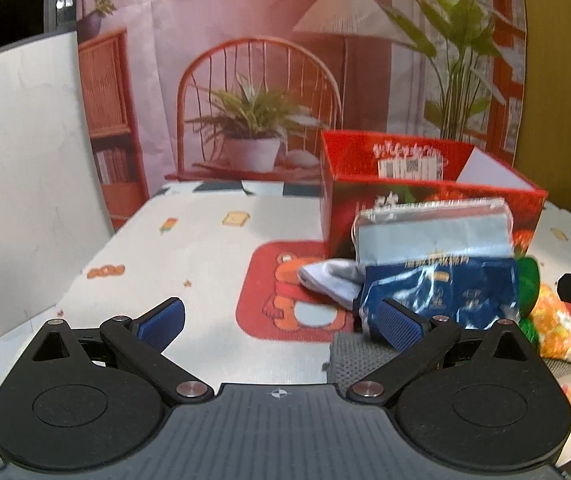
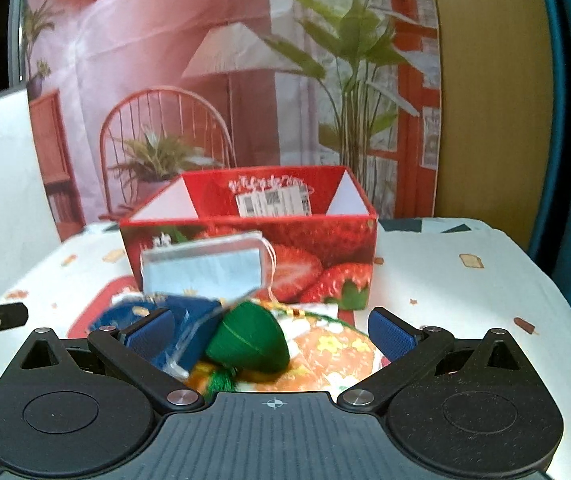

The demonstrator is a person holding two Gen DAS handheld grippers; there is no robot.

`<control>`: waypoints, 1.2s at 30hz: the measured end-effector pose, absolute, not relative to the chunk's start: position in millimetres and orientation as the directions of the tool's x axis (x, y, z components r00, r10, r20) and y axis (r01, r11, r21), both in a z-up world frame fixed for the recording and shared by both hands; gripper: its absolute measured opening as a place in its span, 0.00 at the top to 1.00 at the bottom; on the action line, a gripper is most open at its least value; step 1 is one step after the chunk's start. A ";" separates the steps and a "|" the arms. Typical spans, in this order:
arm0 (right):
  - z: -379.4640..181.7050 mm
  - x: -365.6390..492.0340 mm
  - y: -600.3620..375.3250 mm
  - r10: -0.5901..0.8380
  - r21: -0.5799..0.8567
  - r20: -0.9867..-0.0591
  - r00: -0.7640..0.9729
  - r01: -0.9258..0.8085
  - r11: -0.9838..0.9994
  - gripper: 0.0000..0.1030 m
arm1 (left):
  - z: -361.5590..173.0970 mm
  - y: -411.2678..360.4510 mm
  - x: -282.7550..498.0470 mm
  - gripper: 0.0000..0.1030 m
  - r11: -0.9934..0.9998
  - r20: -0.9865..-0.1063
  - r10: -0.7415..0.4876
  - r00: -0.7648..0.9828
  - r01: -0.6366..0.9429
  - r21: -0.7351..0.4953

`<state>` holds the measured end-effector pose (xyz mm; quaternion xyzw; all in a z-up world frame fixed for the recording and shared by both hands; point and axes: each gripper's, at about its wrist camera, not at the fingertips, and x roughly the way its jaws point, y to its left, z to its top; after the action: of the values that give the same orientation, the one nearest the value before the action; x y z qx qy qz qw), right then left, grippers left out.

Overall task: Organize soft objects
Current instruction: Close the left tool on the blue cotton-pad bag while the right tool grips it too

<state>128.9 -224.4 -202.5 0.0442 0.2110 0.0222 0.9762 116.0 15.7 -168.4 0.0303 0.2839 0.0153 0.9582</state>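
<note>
Counter [image 1: 205,248] w/ cartoon-print cloth has open room on its left half; far edge runs along a printed backdrop [image 1: 245,60], a white board [image 1: 21,160] closes the left side. Right of centre stands an open-topped strawberry-print box [image 2: 325,248], upright, label on its inner back wall. Soft things are piled on the counter just in front of the box: clear pack of pale blue masks [image 2: 201,272] leaning against the box front, dark blue tissue pack [image 1: 453,292] below it, a white sock [image 1: 329,280] poking out left, a green tassel pouch [image 2: 249,342] on an orange printed packet [image 2: 333,352], a grey knit cloth [image 1: 361,356] under the near side. Left gripper [image 1: 281,322] sits low & level, fingers [image 1: 161,318] spread wide, nothing held; its right finger is in front of the blue pack, contact can't be told. Right gripper [image 2: 271,334] is level too, fingers [image 2: 391,336] wide apart, holding nothing, w/ pouch & packet lying between them. Pile blocks the straight path to the box front; box top is open.
</note>
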 end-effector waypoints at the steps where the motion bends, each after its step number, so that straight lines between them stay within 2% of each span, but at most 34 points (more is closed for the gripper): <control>1: -207.0 130.4 -224.4 0.067 0.100 -0.420 0.905 -0.028 0.995 0.00 | -172.8 16.5 117.8 0.00 0.998 -0.553 0.046 0.832 -0.011 0.065; 9: -232.1 136.7 -220.7 0.083 0.090 -0.464 0.882 -0.047 0.995 0.00 | -194.5 21.2 125.4 0.00 0.999 -0.619 0.017 0.785 0.005 0.034; 13: -237.6 138.0 -223.4 0.093 0.108 -0.478 0.873 -0.047 0.993 0.00 | -193.7 21.8 126.5 0.03 1.000 -0.619 -0.016 0.785 0.024 0.004; 17: -231.4 138.2 -232.4 0.117 0.164 -0.452 0.884 -0.047 0.985 0.00 | -188.1 21.5 133.2 0.18 0.999 -0.613 -0.052 0.788 0.045 -0.028; 19: -225.8 139.3 -232.7 0.130 0.168 -0.447 0.885 -0.060 0.984 0.02 | -184.1 22.7 139.4 0.32 0.996 -0.615 -0.085 0.784 0.062 -0.059; 20: -222.9 140.3 -230.8 0.139 0.161 -0.446 0.884 -0.073 0.984 0.04 | -181.6 23.7 142.9 0.35 0.994 -0.612 -0.110 0.783 0.077 -0.081; 22: -217.1 142.3 -225.2 0.160 0.146 -0.444 0.881 -0.105 0.984 0.16 | -176.3 24.0 148.3 0.42 0.989 -0.604 -0.148 0.783 0.103 -0.109; 27: -204.8 150.6 -210.1 0.221 0.133 -0.439 0.871 -0.181 0.975 0.35 | -171.2 23.2 158.3 0.43 0.981 -0.593 -0.194 0.782 0.162 -0.108; 31: -201.8 158.1 -197.3 0.260 0.138 -0.445 0.857 -0.222 0.965 0.49 | -175.4 28.4 170.3 0.44 0.964 -0.610 -0.264 0.747 0.197 -0.176; 36: -205.6 174.2 -188.7 0.292 0.160 -0.473 0.831 -0.245 0.956 0.57 | -183.5 29.2 177.4 0.44 0.950 -0.613 -0.311 0.726 0.233 -0.207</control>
<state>174.2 -188.7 -205.6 0.0465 0.2542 0.1403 0.9558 177.4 29.2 -183.5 -0.0578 0.3398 -0.1466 0.9272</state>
